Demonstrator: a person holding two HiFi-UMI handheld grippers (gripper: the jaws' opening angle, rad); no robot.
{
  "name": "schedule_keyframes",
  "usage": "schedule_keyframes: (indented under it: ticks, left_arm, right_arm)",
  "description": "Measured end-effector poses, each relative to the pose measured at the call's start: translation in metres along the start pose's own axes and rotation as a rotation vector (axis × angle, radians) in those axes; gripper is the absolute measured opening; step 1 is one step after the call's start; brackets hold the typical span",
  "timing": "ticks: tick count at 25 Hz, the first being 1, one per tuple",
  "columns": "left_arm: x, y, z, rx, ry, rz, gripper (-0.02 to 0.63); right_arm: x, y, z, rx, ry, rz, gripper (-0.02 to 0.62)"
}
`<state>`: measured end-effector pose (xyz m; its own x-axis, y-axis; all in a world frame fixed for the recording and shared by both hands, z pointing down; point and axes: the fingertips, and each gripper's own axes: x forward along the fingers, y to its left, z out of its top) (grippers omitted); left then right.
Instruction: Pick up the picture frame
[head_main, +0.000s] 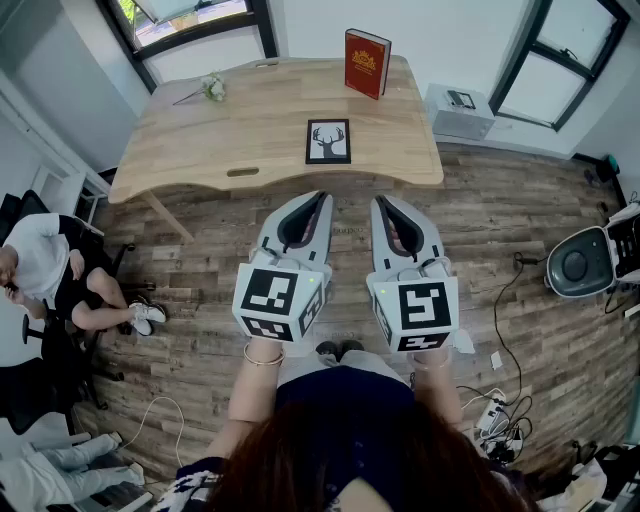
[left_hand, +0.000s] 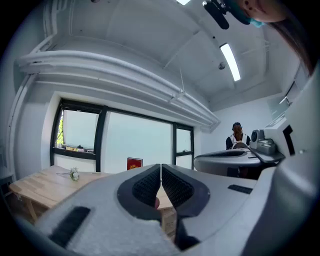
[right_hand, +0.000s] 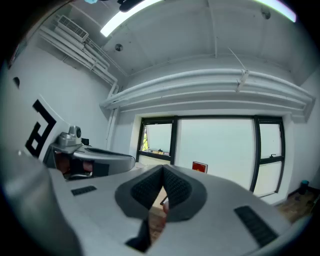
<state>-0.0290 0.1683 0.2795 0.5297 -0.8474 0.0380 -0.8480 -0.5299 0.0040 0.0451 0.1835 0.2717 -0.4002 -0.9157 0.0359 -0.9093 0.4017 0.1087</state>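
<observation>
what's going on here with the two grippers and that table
A person stands a little short of the wooden table, holding the left gripper and the right gripper side by side, both shut with nothing in them. The picture frame lies flat near the table's front edge, untouched. A red book stands at the far edge, and a small flower sprig lies far left.
</observation>
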Motion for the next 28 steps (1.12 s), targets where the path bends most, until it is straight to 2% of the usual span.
schedule_keyframes:
  ticks: [12,28]
  left_arm:
    - [0.024,-0.002,-0.009,-0.015,0.01,0.02,0.029]
    - [0.053,0.006,-0.02,-0.017,0.037,0.056,0.029]
  right_arm:
    - [0.009,-0.02,-0.004,0.016,-0.02,0.004,0.023]
    - [0.038,-0.038,-0.025,0.029,0.019,0.043,0.023]
